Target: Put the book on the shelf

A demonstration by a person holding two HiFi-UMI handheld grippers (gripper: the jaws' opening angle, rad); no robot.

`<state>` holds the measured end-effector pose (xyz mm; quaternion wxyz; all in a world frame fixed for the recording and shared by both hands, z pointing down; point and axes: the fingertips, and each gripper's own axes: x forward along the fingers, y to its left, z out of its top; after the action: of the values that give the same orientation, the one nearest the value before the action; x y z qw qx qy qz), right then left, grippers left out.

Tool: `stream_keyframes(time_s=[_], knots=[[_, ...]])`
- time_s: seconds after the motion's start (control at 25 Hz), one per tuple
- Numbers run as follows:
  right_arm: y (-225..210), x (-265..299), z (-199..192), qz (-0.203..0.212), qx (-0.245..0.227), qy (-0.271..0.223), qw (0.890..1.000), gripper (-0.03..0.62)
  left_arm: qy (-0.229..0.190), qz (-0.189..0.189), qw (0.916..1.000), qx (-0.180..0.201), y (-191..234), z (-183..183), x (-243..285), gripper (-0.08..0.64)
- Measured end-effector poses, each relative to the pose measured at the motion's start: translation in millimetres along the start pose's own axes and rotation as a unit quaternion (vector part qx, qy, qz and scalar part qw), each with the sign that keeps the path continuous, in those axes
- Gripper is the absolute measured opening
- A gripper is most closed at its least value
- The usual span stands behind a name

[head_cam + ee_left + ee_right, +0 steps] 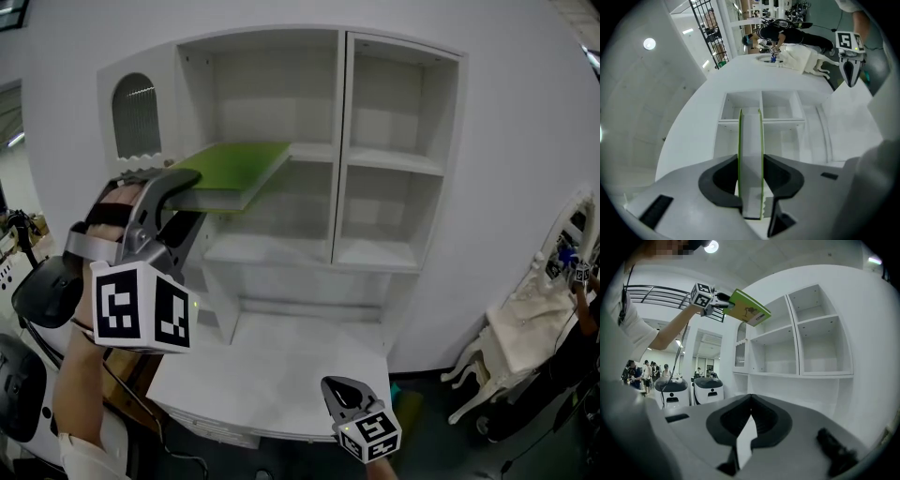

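A green book (239,169) is held flat in front of the white shelf unit (342,159), at the height of its upper left shelf. My left gripper (183,187) is shut on the book's near edge. In the left gripper view the book (750,154) stands edge-on between the pads, pointing at the shelf compartments (761,110). My right gripper (342,389) hangs low over the white desk top (281,366), its jaws together with nothing between them. The right gripper view shows its tips (750,397) meeting, and the book (749,308) raised at upper left.
The shelf unit has several bare compartments split by a vertical divider (339,141). A white ornate chair (511,337) stands at the right. Two white and black machines (689,387) and several people stand far off at the left.
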<state>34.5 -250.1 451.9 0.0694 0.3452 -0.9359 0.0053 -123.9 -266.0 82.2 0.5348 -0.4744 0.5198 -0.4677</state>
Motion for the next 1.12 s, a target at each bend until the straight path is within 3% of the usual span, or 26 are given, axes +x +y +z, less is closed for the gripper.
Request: stream_keyframes(time_s=[0.32, 0.56, 1.12], knots=[[-30, 12, -6, -0.031, 0.010, 0.003, 0.999, 0.012, 0.008, -0.001, 1.0000, 0.000, -4, -12, 48, 0.150], [-46, 29, -6, -0.058, 0.016, 0.003, 0.998, 0.012, 0.012, 0.007, 0.9995, 0.028, -13, -25, 89, 0.150], [-65, 87, 4, -0.102, 0.022, 0.000, 0.995, 0.012, -0.007, -0.029, 0.9993, 0.022, -34, -65, 176, 0.150]])
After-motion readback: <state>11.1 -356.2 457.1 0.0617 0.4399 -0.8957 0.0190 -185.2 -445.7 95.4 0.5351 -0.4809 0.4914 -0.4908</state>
